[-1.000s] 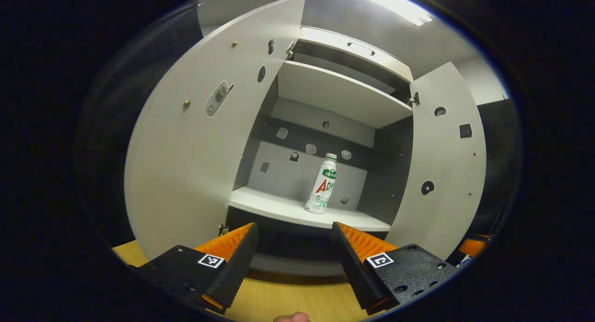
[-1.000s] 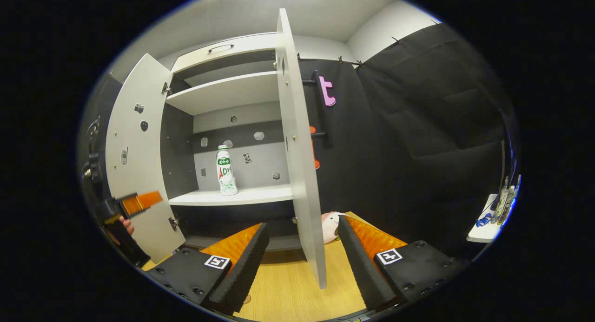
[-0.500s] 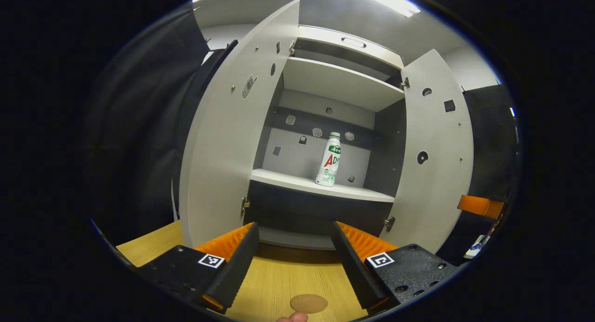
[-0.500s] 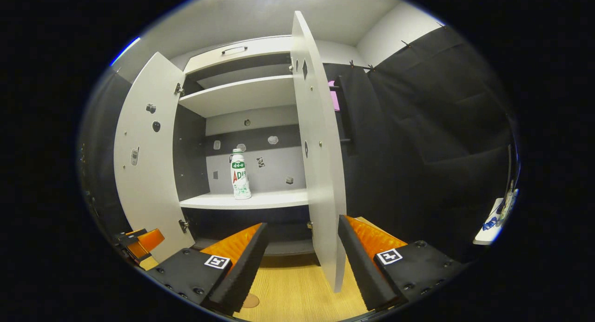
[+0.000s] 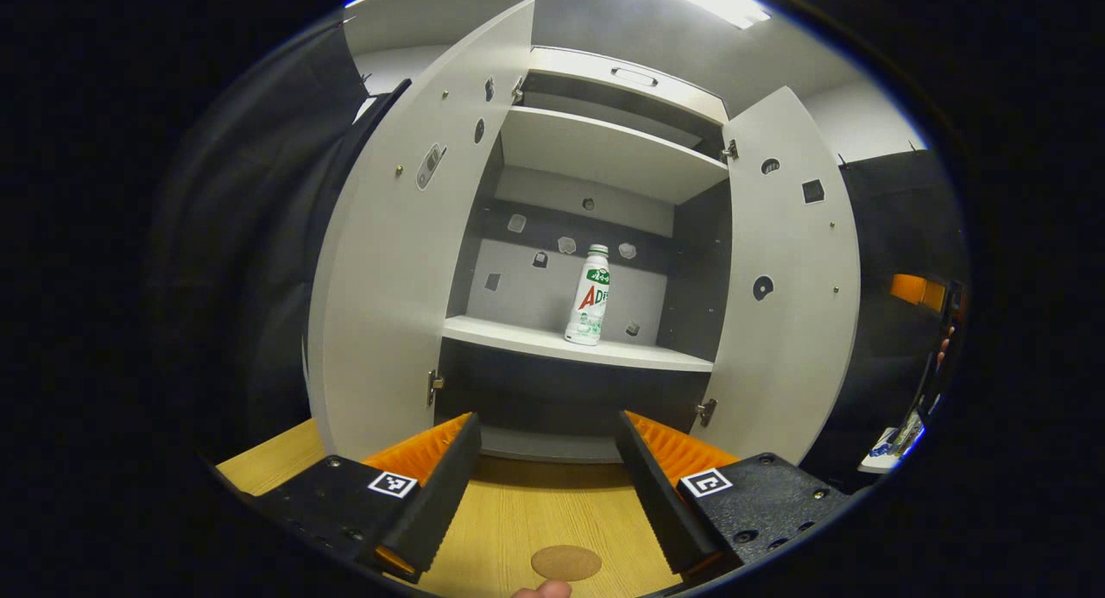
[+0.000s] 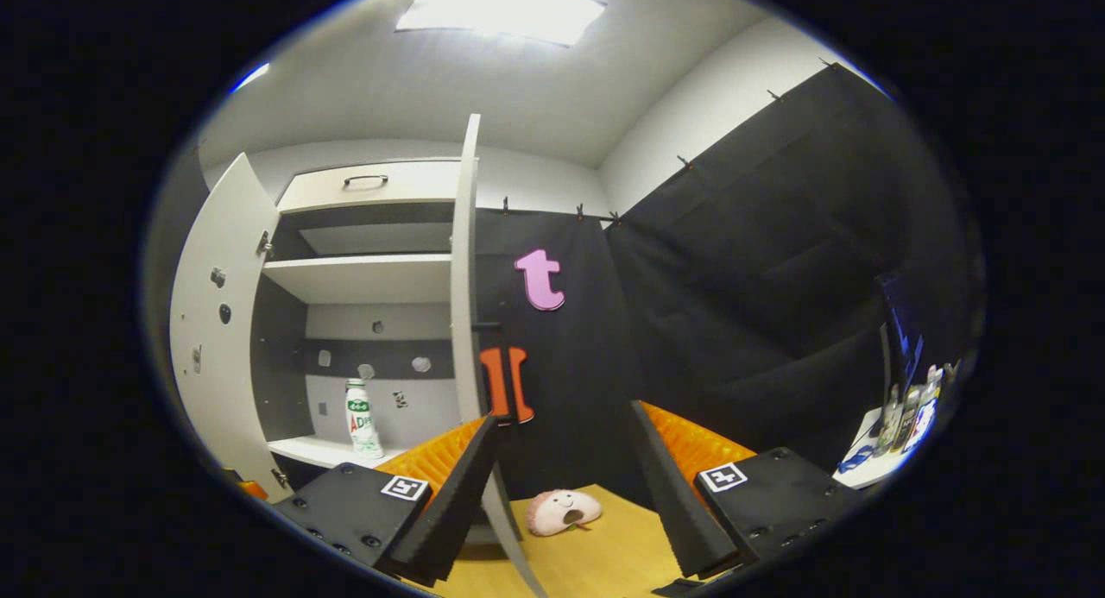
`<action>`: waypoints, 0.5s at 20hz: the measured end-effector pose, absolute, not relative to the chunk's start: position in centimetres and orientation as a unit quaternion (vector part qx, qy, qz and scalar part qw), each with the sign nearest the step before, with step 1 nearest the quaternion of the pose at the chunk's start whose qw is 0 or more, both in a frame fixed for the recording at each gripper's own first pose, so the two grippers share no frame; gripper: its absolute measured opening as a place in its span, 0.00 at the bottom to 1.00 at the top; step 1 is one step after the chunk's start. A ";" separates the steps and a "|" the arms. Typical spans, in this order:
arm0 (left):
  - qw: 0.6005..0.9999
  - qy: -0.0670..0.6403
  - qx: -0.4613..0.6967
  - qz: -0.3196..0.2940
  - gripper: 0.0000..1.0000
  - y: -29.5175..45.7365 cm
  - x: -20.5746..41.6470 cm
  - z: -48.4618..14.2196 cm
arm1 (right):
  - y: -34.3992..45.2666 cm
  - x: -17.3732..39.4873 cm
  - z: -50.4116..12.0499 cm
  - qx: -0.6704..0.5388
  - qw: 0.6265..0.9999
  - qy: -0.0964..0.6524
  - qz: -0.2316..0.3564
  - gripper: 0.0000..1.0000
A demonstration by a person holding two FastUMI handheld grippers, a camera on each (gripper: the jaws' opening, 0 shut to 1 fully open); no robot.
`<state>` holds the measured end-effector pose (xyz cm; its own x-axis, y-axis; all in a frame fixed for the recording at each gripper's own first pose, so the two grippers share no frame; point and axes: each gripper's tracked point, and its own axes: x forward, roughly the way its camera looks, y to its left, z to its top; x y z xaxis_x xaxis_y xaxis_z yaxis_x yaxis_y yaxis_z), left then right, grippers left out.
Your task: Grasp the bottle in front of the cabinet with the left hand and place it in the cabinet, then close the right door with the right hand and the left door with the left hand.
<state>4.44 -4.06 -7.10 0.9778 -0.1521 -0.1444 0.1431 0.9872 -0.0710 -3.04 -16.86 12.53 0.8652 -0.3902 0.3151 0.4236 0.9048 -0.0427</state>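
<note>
**Bottle on the shelf, both cabinet doors open**

The white bottle (image 5: 590,294) with a green and red label stands upright on the lower shelf (image 5: 552,341) of the cabinet (image 5: 604,149), towards the right half of the shelf and near the back wall. The left door (image 5: 406,253) and the right door (image 5: 790,279) both stand swung out. In the left gripper view, the left gripper (image 5: 548,486) hangs over the wooden worktop (image 5: 535,529) in front of the cabinet, its jaws spread wide and holding nothing; a small round brown coaster (image 5: 566,563) lies on the worktop between them. At the right edge of that view an orange part of the right gripper (image 5: 917,289) shows beyond the right door.

In the right gripper view, the right gripper (image 6: 561,486) is also wide apart and empty, with the right door seen edge-on just beside its left finger. A pink plush toy (image 6: 563,511) lies on the worktop between the fingers, farther off.
</note>
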 end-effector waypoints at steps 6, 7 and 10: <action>0.992 0.081 -0.037 -0.086 0.96 -4.8 3.7 -6.8 | -20.0 1.4 17.6 -0.121 0.956 -0.147 -0.222 0.98; 0.993 0.079 -0.038 -0.082 0.96 -4.5 3.5 -6.7 | -20.4 2.2 17.7 -0.116 0.956 -0.143 -0.229 0.98; 0.993 0.082 -0.047 -0.066 0.96 -3.5 3.0 -6.8 | -20.8 4.0 17.2 -0.087 0.960 -0.132 -0.230 0.98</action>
